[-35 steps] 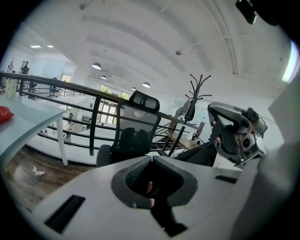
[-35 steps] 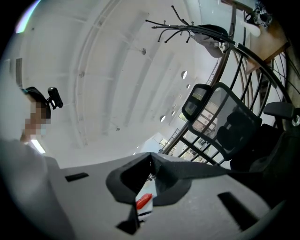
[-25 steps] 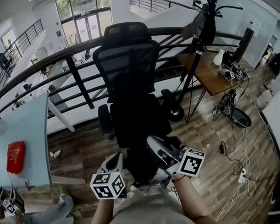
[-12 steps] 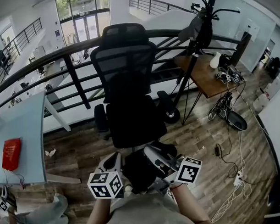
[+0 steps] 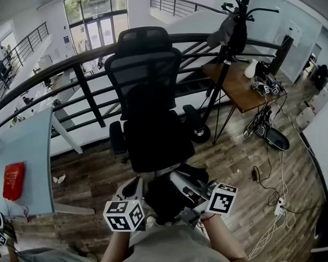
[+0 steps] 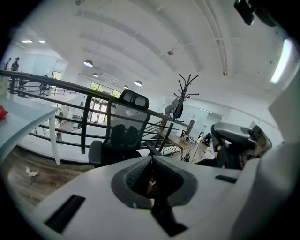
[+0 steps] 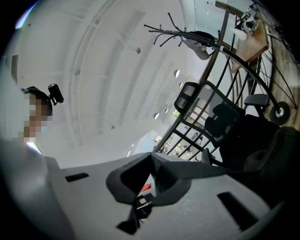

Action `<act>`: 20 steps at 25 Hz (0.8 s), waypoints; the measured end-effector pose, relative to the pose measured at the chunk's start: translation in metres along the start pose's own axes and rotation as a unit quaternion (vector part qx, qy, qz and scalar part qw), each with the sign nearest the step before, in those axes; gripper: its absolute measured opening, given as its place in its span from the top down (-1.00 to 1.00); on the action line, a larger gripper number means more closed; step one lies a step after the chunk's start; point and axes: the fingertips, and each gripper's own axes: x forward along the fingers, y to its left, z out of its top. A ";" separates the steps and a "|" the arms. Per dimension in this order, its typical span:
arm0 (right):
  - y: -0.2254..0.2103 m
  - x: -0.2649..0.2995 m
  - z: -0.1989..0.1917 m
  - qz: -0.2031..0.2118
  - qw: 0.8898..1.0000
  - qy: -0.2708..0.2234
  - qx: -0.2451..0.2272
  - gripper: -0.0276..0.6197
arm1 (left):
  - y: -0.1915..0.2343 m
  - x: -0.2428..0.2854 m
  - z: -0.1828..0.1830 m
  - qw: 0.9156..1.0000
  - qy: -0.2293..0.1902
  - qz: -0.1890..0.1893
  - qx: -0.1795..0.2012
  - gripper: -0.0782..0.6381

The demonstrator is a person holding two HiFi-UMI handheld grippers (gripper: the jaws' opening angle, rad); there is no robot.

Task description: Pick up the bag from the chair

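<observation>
The black mesh office chair [image 5: 149,95] stands ahead by the railing, and its seat is bare. The black bag [image 5: 162,200] hangs low in front of the seat, close to my body and between both grippers. My right gripper [image 5: 179,180] is shut on the bag's black strap [image 7: 211,169], which runs out of its closed tips [image 7: 151,157] to the right. My left gripper [image 5: 134,189] sits just left of the bag. Its tips [image 6: 151,158] are closed together, and I see nothing between them. The chair [image 6: 123,136] shows beyond them.
A black railing [image 5: 75,68] runs behind the chair. A pale blue table [image 5: 29,150] with a red pouch [image 5: 13,180] is at the left. A coat stand [image 5: 232,33], a wooden desk [image 5: 243,85] and loose floor cables [image 5: 272,180] are at the right.
The bag has come off the front of the chair seat toward my body, with both grippers alongside it. The chair now sits a little farther away.
</observation>
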 end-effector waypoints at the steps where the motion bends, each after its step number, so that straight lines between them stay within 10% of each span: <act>1: 0.000 0.000 0.001 0.000 1.000 0.000 0.000 0.91 | -0.001 0.001 0.000 1.000 0.000 -0.001 0.001 0.77; 20: 0.004 0.009 0.002 0.002 1.000 0.005 -0.003 0.91 | 0.003 -0.001 0.005 1.000 0.002 -0.002 0.002 0.77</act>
